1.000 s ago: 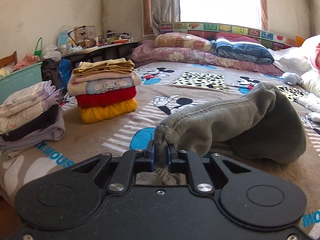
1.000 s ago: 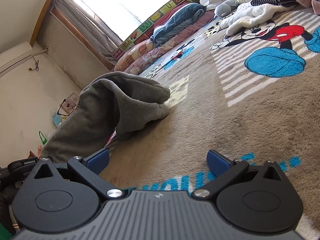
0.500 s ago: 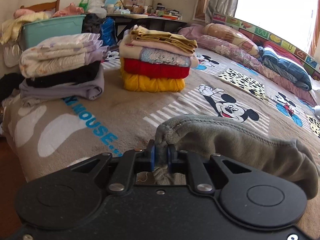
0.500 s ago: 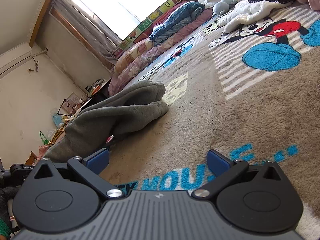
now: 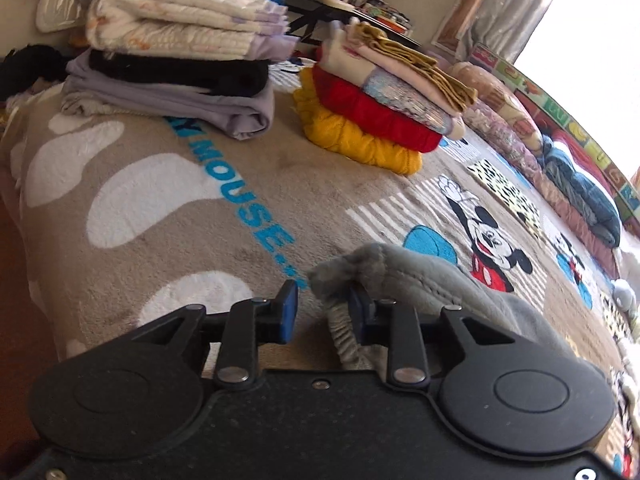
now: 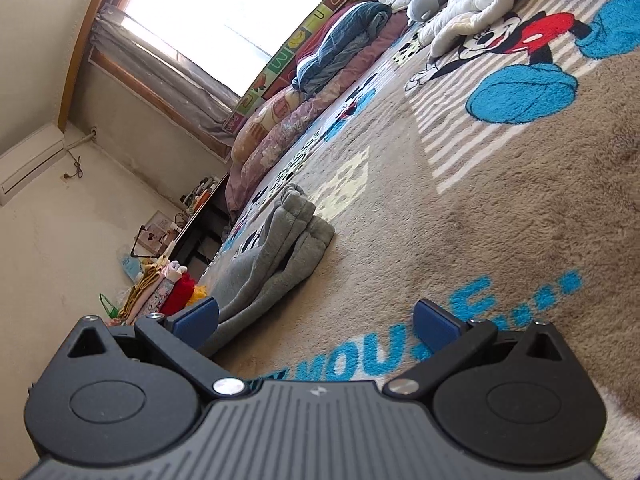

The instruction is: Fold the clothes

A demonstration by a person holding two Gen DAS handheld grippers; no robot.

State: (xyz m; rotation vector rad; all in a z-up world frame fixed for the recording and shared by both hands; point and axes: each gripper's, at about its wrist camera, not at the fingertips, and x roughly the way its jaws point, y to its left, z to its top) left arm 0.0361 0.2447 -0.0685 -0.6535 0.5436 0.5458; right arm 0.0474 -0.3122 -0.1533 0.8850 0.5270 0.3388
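the left gripper (image 5: 322, 306), jaws parted, has the grey garment's (image 5: 420, 276) corner loose between them at lower centre, likely releasing a fold; the right gripper (image 6: 316, 322) gapes, empty.

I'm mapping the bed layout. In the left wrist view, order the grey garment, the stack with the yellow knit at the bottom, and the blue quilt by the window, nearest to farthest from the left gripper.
1. Grey garment, at the left gripper.
2. Stack with the yellow knit, mid-bed, ahead.
3. Blue quilt, far right by the window.
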